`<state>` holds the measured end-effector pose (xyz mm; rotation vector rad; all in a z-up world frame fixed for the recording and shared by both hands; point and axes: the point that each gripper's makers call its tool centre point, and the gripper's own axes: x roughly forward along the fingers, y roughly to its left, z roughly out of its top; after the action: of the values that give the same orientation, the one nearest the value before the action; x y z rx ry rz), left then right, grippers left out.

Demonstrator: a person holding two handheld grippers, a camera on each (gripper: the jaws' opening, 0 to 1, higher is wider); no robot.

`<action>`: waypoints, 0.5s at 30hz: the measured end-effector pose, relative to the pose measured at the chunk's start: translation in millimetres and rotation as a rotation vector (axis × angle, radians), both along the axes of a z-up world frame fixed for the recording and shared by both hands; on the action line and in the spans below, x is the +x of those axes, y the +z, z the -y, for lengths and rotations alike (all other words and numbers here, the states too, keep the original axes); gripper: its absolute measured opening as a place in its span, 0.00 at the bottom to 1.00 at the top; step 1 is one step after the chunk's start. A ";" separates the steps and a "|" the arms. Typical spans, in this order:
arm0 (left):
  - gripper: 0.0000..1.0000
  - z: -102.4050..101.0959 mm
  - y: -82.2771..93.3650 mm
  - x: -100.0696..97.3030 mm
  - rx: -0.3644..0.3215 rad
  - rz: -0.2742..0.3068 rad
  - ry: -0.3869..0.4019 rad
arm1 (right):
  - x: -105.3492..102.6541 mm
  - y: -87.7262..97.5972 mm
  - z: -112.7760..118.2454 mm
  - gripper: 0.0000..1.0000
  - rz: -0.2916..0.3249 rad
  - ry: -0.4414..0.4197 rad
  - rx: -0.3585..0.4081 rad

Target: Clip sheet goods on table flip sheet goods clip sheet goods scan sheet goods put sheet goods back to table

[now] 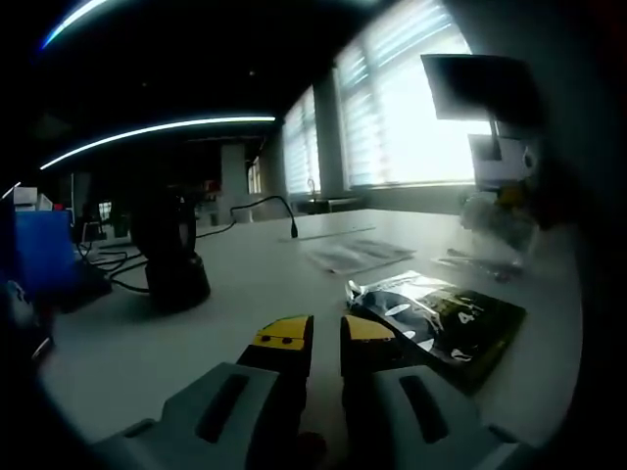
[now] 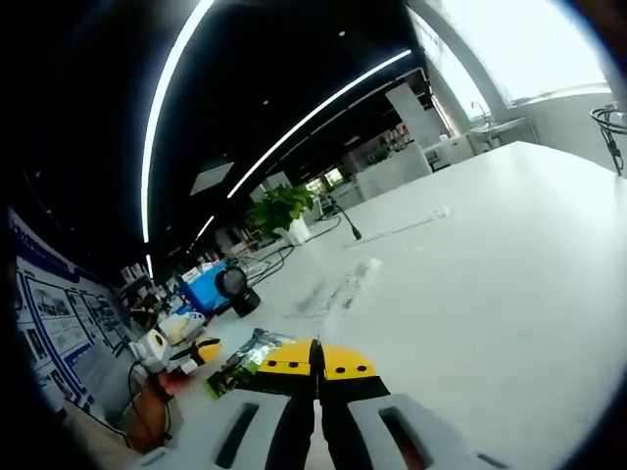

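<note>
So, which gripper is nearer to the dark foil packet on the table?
Left. The left gripper is just beside the dark foil packet, with its fingers slightly apart. The right gripper is behind the packet, seemingly higher above the table.

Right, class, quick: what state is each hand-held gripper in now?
Left hand-held gripper: slightly open, empty, beside the packet.
Right hand-held gripper: shut, empty.

L tool: jaws slightly apart, nothing between. R tool: jaws closed together, tips touching.
</note>
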<state>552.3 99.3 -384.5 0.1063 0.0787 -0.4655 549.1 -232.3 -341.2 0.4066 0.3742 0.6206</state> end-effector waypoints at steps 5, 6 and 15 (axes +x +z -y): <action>0.04 -6.2 -0.6 6.0 -0.002 0.000 -0.001 | 0.2 9.2 -4.9 0.00 0.028 0.015 0.014; 0.04 -6.2 -0.7 6.1 -0.002 -0.001 -0.001 | 3.0 5.1 -3.3 0.00 0.035 0.020 0.014; 0.04 -8.6 -1.0 8.7 -0.002 0.000 -0.002 | 7.9 12.3 -5.2 0.00 0.080 0.034 0.046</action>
<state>561.1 108.0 -385.6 0.1041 0.0778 -0.4672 557.0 -227.0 -328.9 0.4190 0.2910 0.6778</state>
